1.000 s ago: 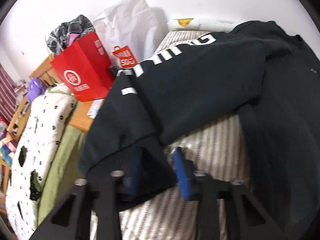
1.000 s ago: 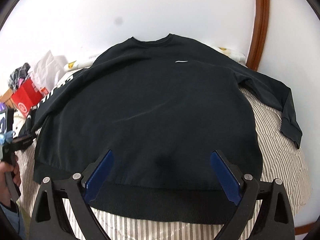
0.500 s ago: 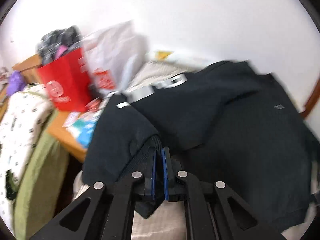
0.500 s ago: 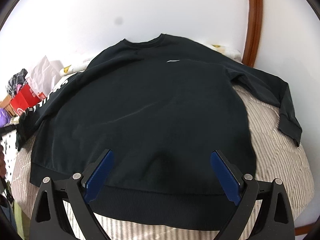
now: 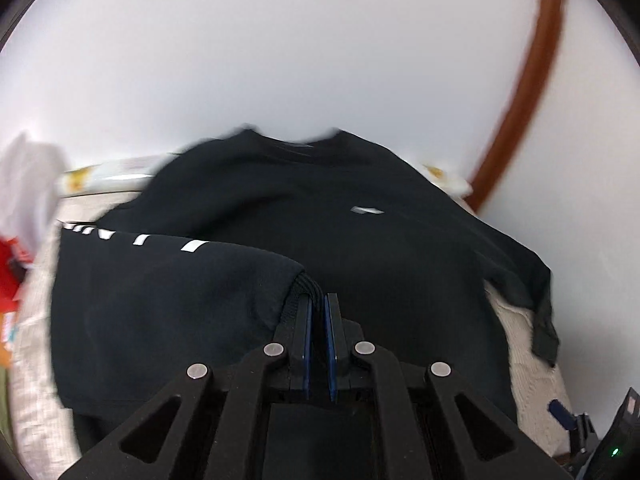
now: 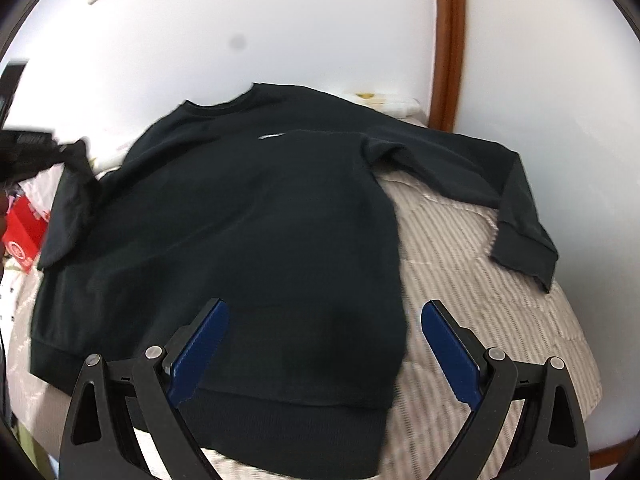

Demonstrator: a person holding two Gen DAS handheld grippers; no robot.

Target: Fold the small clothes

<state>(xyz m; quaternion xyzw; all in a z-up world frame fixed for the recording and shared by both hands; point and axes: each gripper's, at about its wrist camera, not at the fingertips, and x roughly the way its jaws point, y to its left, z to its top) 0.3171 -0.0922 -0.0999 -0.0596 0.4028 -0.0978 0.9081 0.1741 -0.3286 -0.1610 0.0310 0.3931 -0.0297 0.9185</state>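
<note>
A black sweatshirt [image 6: 256, 216] lies spread front-up on a striped bed cover [image 6: 472, 304]. My left gripper [image 5: 319, 300] is shut on the cuff of the left sleeve [image 5: 176, 280], which bears white lettering, and holds it lifted over the sweatshirt body [image 5: 360, 240]. In the right wrist view the left gripper [image 6: 28, 148] shows at the far left with the sleeve [image 6: 72, 208] hanging from it. My right gripper [image 6: 324, 312] is open and empty, hovering above the hem [image 6: 280, 412]. The right sleeve [image 6: 516, 216] lies stretched out on the cover.
A red paper bag [image 6: 22, 236] and a white plastic bag [image 5: 24, 184] stand left of the bed. A white wall is behind, with a curved brown wooden frame [image 6: 448, 40] at the right. A pillow edge [image 5: 100, 172] shows at the bed's head.
My left gripper closed on the left sleeve cuff, lifted it and swung it right, over the sweatshirt body. My right gripper stayed open and drifted slightly right.
</note>
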